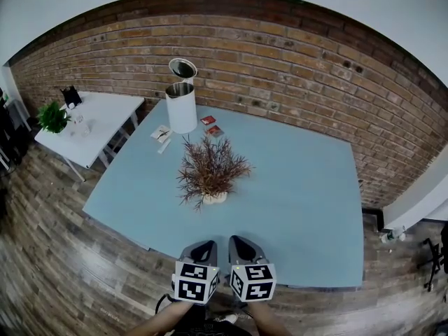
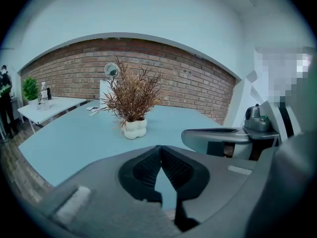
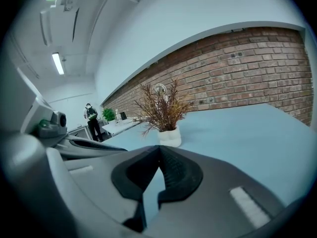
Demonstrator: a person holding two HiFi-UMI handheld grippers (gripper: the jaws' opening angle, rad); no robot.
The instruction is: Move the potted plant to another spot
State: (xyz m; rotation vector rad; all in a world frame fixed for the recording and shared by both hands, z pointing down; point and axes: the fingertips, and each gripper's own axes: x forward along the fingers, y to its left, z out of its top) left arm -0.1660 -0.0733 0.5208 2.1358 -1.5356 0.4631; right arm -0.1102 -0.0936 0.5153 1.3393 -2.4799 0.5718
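Tongs on my left (image 1: pixel 204 246) and tongs on my right (image 1: pixel 239 242) are both closed tight on nothing, near the tabletop (image 1: pixel 308 215) edge; potted plant (image 1: pixel 210 170) stands apart ahead.

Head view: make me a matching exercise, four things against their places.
Things:
1 potted plant
2 bin
3 green plant
4 red packets

Places:
A on the white table
B middle of the blue table
C just right of the bin
D far left corner of the blue table

Pairs: 1-B, 2-D, 3-A, 4-C.
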